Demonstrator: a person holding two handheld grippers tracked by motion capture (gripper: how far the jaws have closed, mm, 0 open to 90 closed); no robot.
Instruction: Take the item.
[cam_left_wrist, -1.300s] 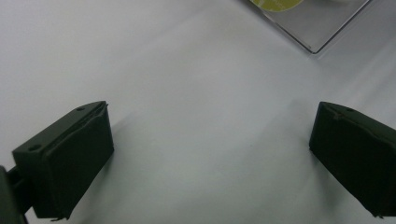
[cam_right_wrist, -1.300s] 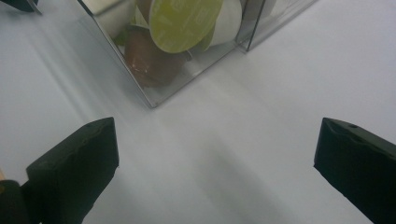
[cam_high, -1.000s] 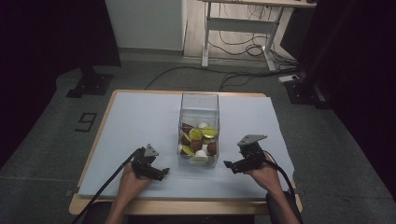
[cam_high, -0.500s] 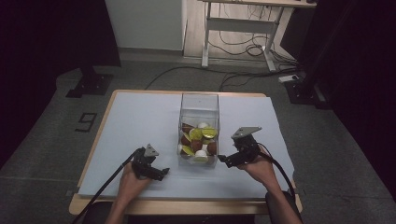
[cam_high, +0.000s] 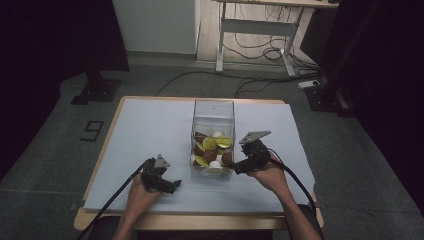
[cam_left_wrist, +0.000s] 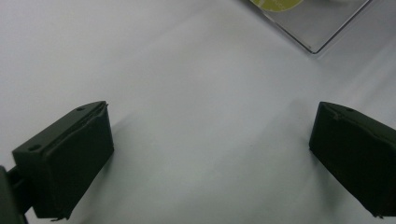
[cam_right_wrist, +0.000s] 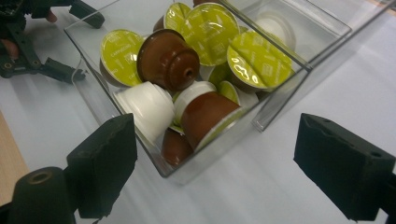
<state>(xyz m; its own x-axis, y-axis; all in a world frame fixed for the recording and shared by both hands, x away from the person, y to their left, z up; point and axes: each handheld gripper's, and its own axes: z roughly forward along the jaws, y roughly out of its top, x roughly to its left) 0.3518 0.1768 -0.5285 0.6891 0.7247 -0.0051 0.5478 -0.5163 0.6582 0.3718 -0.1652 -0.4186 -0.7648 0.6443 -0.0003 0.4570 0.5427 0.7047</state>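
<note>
Right gripper (cam_high: 235, 168) reaches the clear box (cam_right_wrist: 196, 163) of coffee capsules (cam_right_wrist: 168, 58), fingers wide but just closing, nothing gripped. Left gripper (cam_high: 175, 186) rests at lower left on the worktop (cam_high: 150, 125), fingers wide. Next, dip in for a capsule.

The left gripper (cam_high: 174, 186) is held low over the near left part of the surface, gripped from behind by the left hand (cam_high: 139, 194), with the forearm coming in from the near edge. Its jaws are spread wide, with nothing between them, and its cable is trailed back toward the near left corner. The right gripper (cam_high: 236, 167) is held by the right hand (cam_high: 270, 173) a little farther from the near edge, pointed leftward. Its jaws have just been closing a little, yet are seen well apart, with nothing pressed between the pads (cam_right_wrist: 105, 161).
</note>
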